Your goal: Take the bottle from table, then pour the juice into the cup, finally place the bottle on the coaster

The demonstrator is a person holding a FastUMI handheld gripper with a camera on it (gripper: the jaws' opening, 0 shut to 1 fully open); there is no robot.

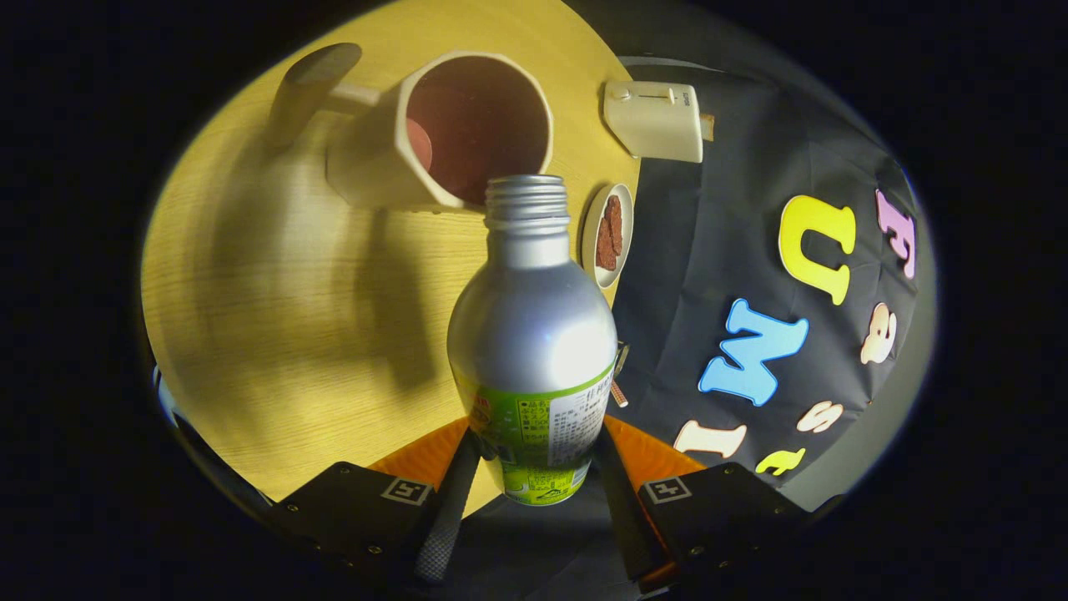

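The scene is dim, lit warmly from one side. A bright glare patch sits on the silver shoulder of the bottle [531, 334], which the gripper [534, 467] clamps between both fingers. Long, soft shadows of the bottle and the cup [442, 133] fall across the wooden table [275, 334], darkest just left of the bottle. Fisheye distortion bends the table's rim and stretches things toward the edges, where brightness fades. The near fingers look slightly soft; the bottle is sharp.
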